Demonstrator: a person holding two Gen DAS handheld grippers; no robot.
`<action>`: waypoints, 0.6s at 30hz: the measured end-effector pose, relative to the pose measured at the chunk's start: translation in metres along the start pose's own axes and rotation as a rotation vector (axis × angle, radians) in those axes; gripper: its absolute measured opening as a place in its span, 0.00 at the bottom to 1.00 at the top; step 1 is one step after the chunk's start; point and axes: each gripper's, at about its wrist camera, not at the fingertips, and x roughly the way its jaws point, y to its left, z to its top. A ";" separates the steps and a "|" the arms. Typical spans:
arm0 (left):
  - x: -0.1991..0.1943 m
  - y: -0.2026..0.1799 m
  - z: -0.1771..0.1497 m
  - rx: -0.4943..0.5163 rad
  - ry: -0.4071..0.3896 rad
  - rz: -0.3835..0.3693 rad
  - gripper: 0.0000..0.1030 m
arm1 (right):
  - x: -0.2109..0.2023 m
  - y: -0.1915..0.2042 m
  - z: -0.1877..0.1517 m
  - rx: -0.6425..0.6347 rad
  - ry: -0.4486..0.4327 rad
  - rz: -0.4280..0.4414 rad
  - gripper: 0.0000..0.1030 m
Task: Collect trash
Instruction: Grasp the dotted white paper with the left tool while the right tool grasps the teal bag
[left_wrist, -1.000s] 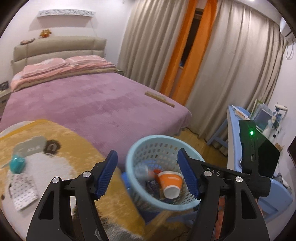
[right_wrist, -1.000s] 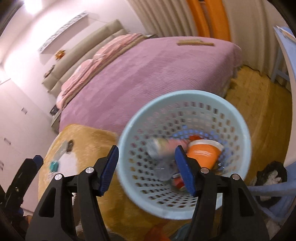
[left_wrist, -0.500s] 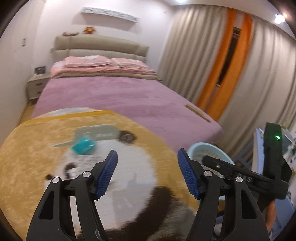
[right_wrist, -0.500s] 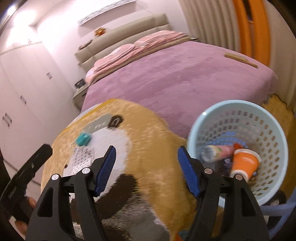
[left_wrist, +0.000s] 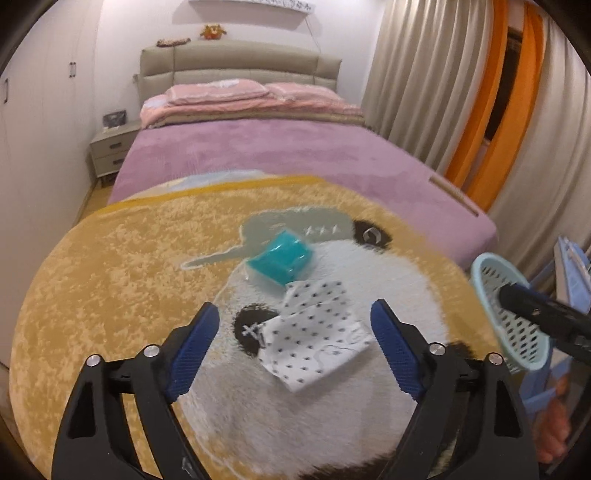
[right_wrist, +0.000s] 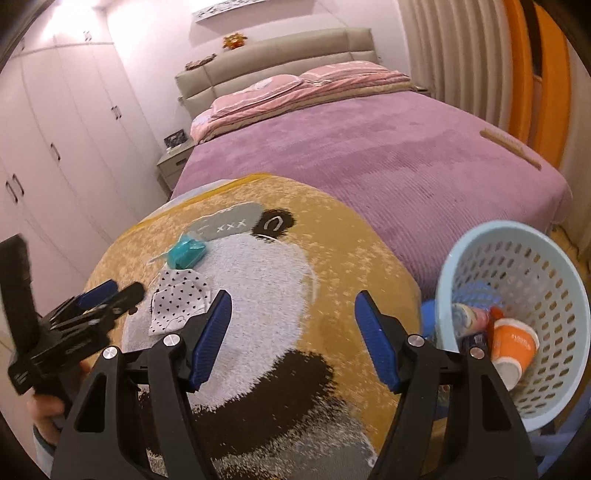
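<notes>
A white polka-dot paper wrapper (left_wrist: 316, 332) (right_wrist: 177, 301) lies on a round panda-print cushion (left_wrist: 129, 266) (right_wrist: 351, 258). Just beyond it sits a teal packet (left_wrist: 282, 256) (right_wrist: 186, 253). My left gripper (left_wrist: 295, 347) (right_wrist: 107, 293) hovers close over the wrapper, its jaws opening, and the wrapper lies between the fingers without touching the pads. My right gripper (right_wrist: 291, 338) is open above the bare cushion, holding nothing. At the right a pale blue perforated basket (right_wrist: 546, 280) (left_wrist: 491, 273) contains an orange cup (right_wrist: 511, 343) and a bottle (right_wrist: 469, 319).
A bed with a purple cover (left_wrist: 295, 155) (right_wrist: 388, 147) lies behind the cushion, a wooden strip (right_wrist: 511, 147) on its far corner. White wardrobes (right_wrist: 55, 147) line the left wall, curtains (left_wrist: 461, 92) the right. A nightstand (left_wrist: 109, 151) stands by the bed.
Both grippers have swung left from over the basket to the cushion. The left one has come down close over the polka-dot wrapper and its jaws have spread wider.
</notes>
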 end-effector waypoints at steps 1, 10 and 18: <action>0.005 0.001 0.000 0.006 0.008 -0.004 0.80 | 0.002 0.004 0.001 -0.013 0.000 0.001 0.64; 0.035 0.005 -0.007 0.014 0.065 -0.108 0.77 | 0.030 0.032 0.008 -0.091 0.028 0.004 0.64; 0.042 0.002 -0.012 0.051 0.097 -0.124 0.34 | 0.053 0.045 0.013 -0.114 0.062 0.010 0.64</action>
